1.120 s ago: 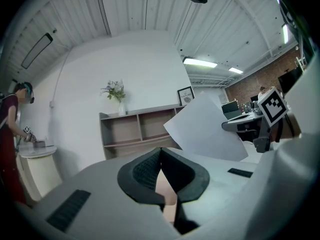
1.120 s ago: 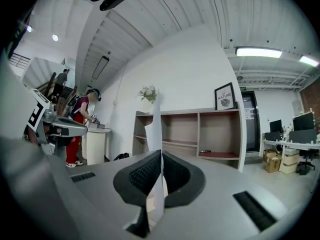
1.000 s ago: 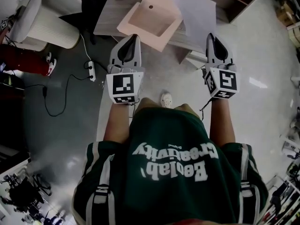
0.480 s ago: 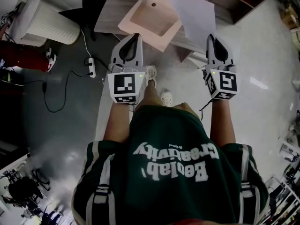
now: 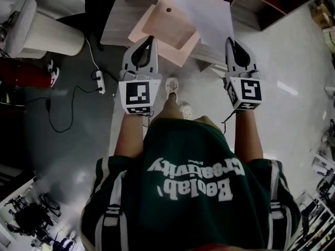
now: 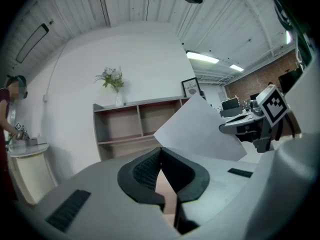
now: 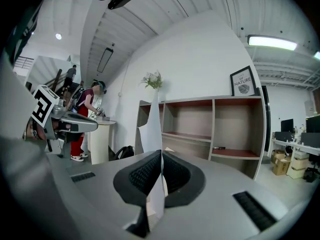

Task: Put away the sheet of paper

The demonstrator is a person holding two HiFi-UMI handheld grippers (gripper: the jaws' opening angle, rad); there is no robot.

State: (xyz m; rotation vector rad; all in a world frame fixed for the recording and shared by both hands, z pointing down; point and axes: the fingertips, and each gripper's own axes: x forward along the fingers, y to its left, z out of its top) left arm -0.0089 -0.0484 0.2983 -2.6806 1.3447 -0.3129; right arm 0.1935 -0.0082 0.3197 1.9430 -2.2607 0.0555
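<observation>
Paper (image 7: 152, 130), "OF NATURE" frame (image 7: 243, 82), "Creativity" shirt (image 5: 193, 203)

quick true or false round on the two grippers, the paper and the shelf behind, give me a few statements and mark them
1. The right gripper is shut on the white sheet of paper. True.
2. Both grippers hold the white sheet. False: only the right gripper grips it.
3. The left gripper has its jaws wide apart. False: they meet at the tips, apparently pinching the edge of the pale pink flat folder.
4. A vase of flowers stands on top of the brown open shelf unit. True.
</observation>
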